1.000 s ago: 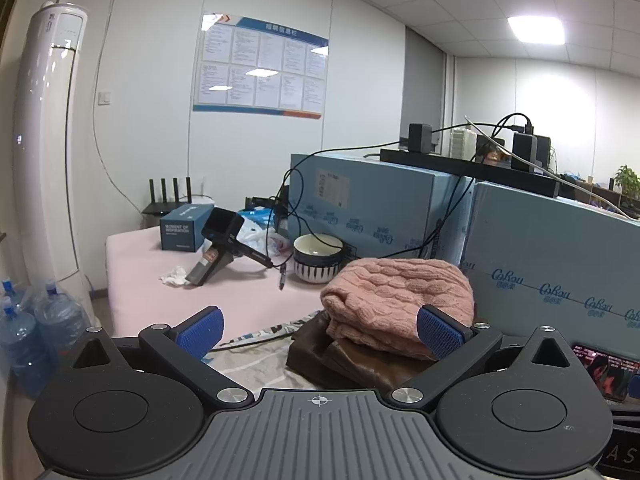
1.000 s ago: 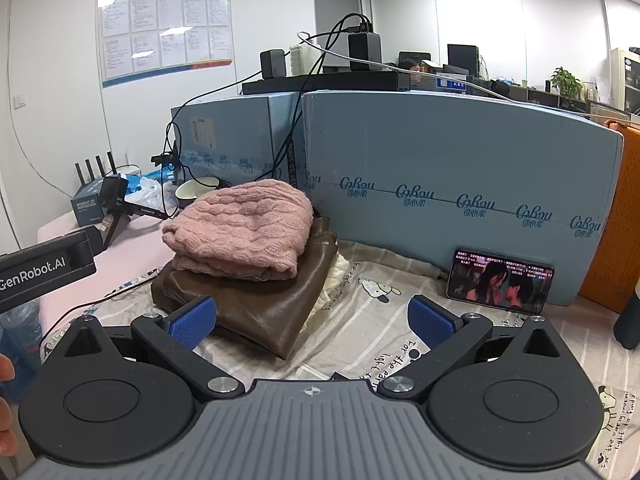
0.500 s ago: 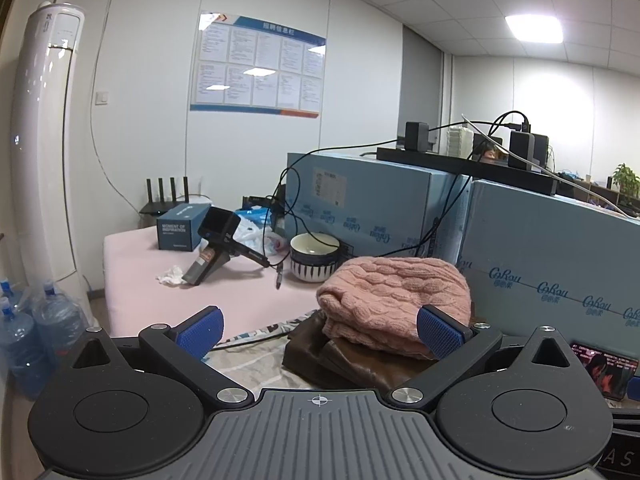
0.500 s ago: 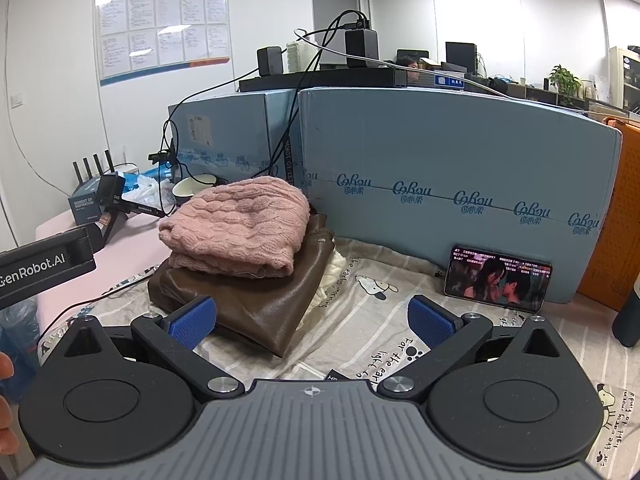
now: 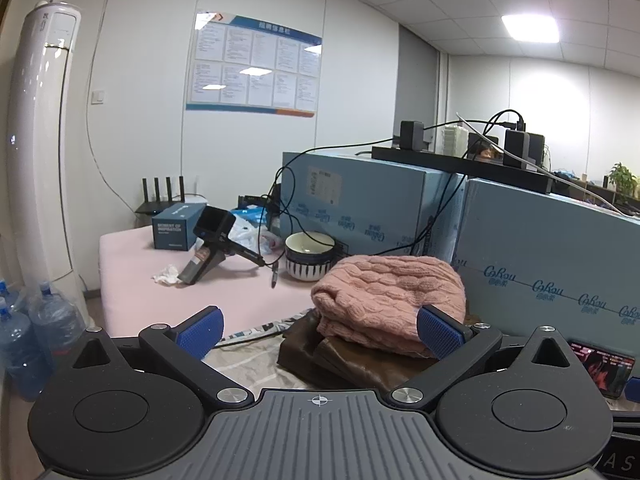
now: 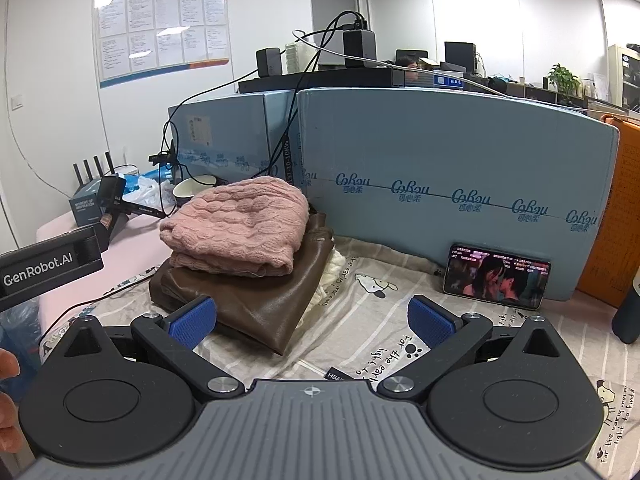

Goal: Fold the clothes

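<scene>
Left gripper (image 5: 318, 331) hovering with fingers spread, holding nothing, right gripper (image 6: 312, 316) likewise released and empty, folded pink knit sweater (image 6: 236, 224) lying atop folded brown leather garment (image 6: 256, 304) at eleven o'clock, phone (image 6: 496, 276) leaning at one o'clock

Left black two-finger gripper with blue ribbed pads (image 5: 319, 330): jaws spread wide, nothing between the pads, held level and clear of any surface. Right black two-finger gripper with blue ribbed pads (image 6: 311, 317): jaws equally wide, empty, held level above the surface. In the right wrist view, the left unit's black body sits at the left edge, with fingertips (image 6: 8, 364) of a hand beside it.
</scene>
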A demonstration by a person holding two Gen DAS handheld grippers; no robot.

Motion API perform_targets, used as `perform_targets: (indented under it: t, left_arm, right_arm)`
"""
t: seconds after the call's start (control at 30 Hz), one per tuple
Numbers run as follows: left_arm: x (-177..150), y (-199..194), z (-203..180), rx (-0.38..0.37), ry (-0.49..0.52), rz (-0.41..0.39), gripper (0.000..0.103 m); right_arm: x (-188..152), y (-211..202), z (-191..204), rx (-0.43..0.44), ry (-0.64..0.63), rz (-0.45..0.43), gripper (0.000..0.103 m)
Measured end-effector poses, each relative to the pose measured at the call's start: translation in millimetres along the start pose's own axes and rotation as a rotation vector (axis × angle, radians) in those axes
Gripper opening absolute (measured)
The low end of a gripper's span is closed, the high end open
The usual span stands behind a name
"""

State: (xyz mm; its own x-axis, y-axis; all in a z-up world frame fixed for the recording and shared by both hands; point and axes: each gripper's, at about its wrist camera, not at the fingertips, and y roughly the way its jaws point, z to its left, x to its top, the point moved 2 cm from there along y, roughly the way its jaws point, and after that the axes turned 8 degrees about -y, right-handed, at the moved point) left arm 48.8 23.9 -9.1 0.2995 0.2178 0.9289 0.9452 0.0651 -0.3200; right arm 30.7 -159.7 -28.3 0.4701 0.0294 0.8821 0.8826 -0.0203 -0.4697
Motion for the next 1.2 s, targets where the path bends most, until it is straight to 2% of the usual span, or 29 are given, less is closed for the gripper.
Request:
perform_targets:
  t: [1.2]
  left_arm:
    - [0.0, 0.8, -1.7, -0.019, 0.005, 0.000, 0.103]
  right_arm:
    - [1.0, -1.1, -4.6, -0.016, 0.006, -0.005, 0.103]
